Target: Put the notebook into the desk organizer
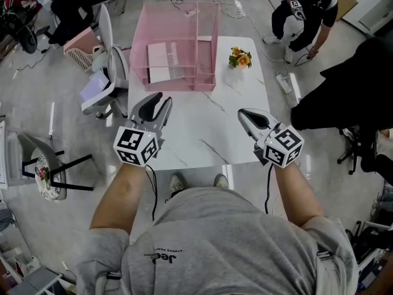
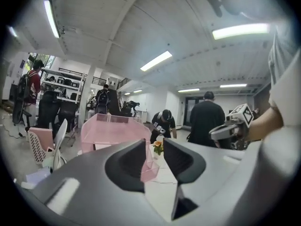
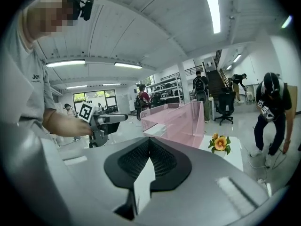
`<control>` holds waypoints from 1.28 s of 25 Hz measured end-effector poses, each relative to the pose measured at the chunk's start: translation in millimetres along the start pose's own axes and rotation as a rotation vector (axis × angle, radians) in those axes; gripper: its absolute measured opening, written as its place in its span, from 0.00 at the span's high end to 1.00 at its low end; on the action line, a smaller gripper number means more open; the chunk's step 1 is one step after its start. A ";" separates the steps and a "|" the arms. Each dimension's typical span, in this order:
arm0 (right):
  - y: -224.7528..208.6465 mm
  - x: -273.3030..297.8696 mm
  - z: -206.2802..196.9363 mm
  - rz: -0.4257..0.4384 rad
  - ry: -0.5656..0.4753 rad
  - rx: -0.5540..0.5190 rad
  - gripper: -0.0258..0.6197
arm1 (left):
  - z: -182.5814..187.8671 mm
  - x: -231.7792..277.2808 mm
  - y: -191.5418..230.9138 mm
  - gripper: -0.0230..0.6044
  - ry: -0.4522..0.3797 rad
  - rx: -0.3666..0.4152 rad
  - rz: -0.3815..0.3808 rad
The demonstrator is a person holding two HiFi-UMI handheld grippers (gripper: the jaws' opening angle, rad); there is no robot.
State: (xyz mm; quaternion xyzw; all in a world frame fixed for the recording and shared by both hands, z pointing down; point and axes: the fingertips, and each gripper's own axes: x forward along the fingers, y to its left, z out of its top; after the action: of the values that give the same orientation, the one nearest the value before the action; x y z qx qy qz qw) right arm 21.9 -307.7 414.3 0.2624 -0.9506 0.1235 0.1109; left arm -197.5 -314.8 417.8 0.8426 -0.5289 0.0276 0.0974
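Observation:
The pink mesh desk organizer (image 1: 206,42) stands at the far end of the white table (image 1: 233,112). A pale notebook (image 1: 163,60) lies inside its left compartment. My left gripper (image 1: 161,99) hovers over the table's near left part, short of the organizer (image 2: 113,131); its jaws stand a little apart with nothing between them (image 2: 154,142). My right gripper (image 1: 244,112) hovers over the near right part, its jaws closed together and empty (image 3: 149,140). Each gripper view shows the other gripper: the right one (image 2: 221,132) and the left one (image 3: 120,118).
A small pot of orange flowers (image 1: 240,58) sits right of the organizer. White chairs (image 1: 107,72) and a pink basket (image 1: 83,47) stand left of the table. A person (image 1: 307,11) bends over at the far right, near a power strip (image 1: 284,82) on the floor.

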 end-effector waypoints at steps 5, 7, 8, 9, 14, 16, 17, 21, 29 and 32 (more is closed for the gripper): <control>2.5 -13.1 34.3 0.000 -0.057 -0.050 0.96 | 15.9 -34.5 -36.7 0.76 -0.065 0.008 -0.034; 3.3 -18.4 44.2 -0.001 -0.075 -0.068 0.96 | 20.5 -44.8 -48.7 0.79 -0.084 0.009 -0.046; 3.0 -21.2 48.8 -0.004 -0.083 -0.077 0.96 | 22.7 -49.1 -53.2 0.81 -0.094 0.003 -0.048; 2.3 -24.0 53.2 -0.008 -0.092 -0.086 0.96 | 24.7 -52.9 -57.2 0.84 -0.102 -0.003 -0.050; -1.3 -35.7 67.0 -0.026 -0.123 -0.110 0.96 | 29.9 -66.4 -71.6 0.87 -0.124 -0.002 -0.054; -3.0 -38.5 68.2 -0.032 -0.128 -0.112 0.96 | 30.0 -67.4 -71.6 0.87 -0.121 0.000 -0.046; -3.6 -39.3 68.2 -0.033 -0.128 -0.115 0.96 | 30.5 -67.3 -70.9 0.87 -0.120 0.001 -0.041; -5.2 -39.4 65.4 -0.036 -0.120 -0.113 0.96 | 34.3 -65.5 -69.6 0.87 -0.120 0.007 -0.032; -10.3 -41.7 59.3 -0.049 -0.116 -0.096 0.96 | 35.9 -64.6 -67.6 0.87 -0.125 0.012 -0.020; -11.3 -41.8 58.3 -0.052 -0.120 -0.088 0.96 | 35.3 -65.0 -69.2 0.87 -0.123 0.026 -0.021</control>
State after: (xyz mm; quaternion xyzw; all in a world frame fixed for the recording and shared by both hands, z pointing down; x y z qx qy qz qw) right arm 54.3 -314.4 349.7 0.2887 -0.9529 0.0625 0.0682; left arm -166.0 -234.9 364.2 0.8495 -0.5246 -0.0184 0.0540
